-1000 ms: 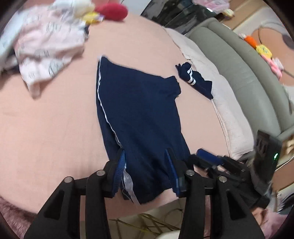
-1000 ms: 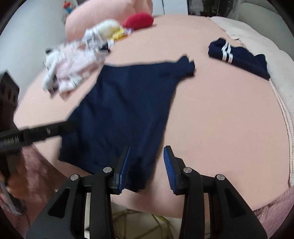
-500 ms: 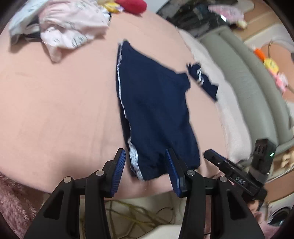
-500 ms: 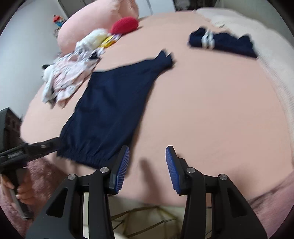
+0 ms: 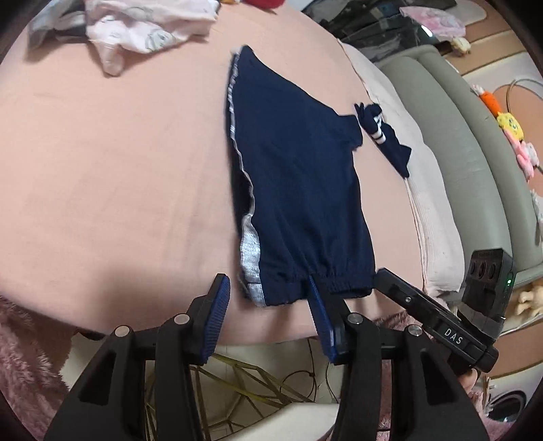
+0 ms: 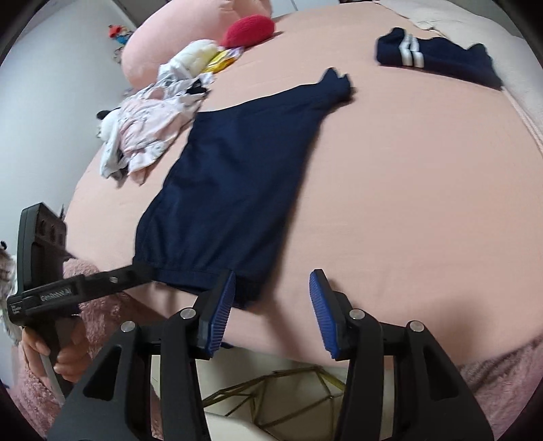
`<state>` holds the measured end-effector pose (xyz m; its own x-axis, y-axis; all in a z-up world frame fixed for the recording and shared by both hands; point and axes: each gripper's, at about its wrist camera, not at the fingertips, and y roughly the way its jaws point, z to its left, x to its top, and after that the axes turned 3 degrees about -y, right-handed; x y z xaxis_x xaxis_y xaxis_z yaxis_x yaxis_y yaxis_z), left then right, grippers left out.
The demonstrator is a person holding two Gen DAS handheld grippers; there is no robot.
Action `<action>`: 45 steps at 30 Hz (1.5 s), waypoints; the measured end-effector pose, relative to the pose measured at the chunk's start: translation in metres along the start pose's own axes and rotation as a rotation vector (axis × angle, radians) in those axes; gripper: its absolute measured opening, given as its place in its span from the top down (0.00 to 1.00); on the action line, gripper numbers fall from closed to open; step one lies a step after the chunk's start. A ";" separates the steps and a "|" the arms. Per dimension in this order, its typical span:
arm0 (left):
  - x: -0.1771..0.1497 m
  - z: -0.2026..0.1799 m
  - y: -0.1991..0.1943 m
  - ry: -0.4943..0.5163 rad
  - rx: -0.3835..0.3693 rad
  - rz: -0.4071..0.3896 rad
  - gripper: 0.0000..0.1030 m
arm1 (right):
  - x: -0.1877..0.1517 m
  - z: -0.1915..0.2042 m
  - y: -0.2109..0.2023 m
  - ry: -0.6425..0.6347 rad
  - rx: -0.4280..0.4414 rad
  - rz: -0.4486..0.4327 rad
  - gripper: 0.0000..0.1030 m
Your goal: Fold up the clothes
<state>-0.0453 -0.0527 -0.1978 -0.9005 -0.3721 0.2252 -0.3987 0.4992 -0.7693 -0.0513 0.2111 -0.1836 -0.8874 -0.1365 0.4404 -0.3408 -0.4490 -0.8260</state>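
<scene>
Navy shorts (image 5: pixel 298 190) lie flat on the pink bed sheet (image 5: pixel 118 169), elastic waistband toward the near edge of the bed, a white side stripe showing along the left edge in the left wrist view. Left gripper (image 5: pixel 268 315): jaws opening, standing apart just short of the waistband; the right pad overlaps the hem in the picture, but no cloth is pinched between the pads. Right gripper (image 6: pixel 271 308): jaws opening, wide apart, nothing between them; its left pad sits just at the near corner of the shorts (image 6: pixel 230 190), its right pad over bare sheet. A hand (image 6: pixel 57 356) in a fuzzy pink sleeve holds the left gripper's handle at the lower left of the right wrist view. A second navy garment with white stripes (image 6: pixel 437 61) lies apart near the far side. A heap of pale pink printed clothes (image 6: pixel 149 125) sits at the far left, a red plush item (image 6: pixel 247 30) behind it.
</scene>
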 end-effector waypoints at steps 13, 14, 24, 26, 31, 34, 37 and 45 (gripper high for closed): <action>-0.007 -0.014 -0.008 0.028 0.007 -0.055 0.76 | -0.009 0.012 0.011 -0.061 0.033 0.063 0.81; -0.011 -0.017 -0.013 0.040 0.009 -0.063 0.77 | -0.009 0.015 0.007 -0.056 0.055 0.064 0.83; -0.028 -0.017 -0.036 -0.006 -0.114 0.012 0.77 | -0.028 0.028 -0.026 -0.028 0.149 0.083 0.84; -0.015 -0.026 -0.044 0.018 -0.139 0.003 0.77 | -0.021 0.027 -0.031 -0.025 0.172 0.065 0.84; 0.047 -0.044 -0.042 0.065 -0.178 -0.022 0.77 | 0.031 0.016 -0.033 0.018 0.223 0.016 0.84; 0.084 -0.051 -0.039 0.066 -0.212 -0.045 0.77 | 0.073 0.007 -0.022 0.051 0.192 -0.013 0.83; 0.091 -0.056 -0.044 0.085 -0.168 -0.098 0.77 | 0.102 0.004 -0.013 0.096 0.183 -0.032 0.83; 0.021 -0.010 -0.042 -0.083 -0.168 -0.040 0.77 | 0.059 0.024 -0.018 0.028 0.165 0.036 0.84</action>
<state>-0.0495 -0.0741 -0.1549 -0.8688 -0.4541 0.1976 -0.4631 0.6039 -0.6487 -0.0901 0.1904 -0.1342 -0.9072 -0.1319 0.3996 -0.2547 -0.5836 -0.7710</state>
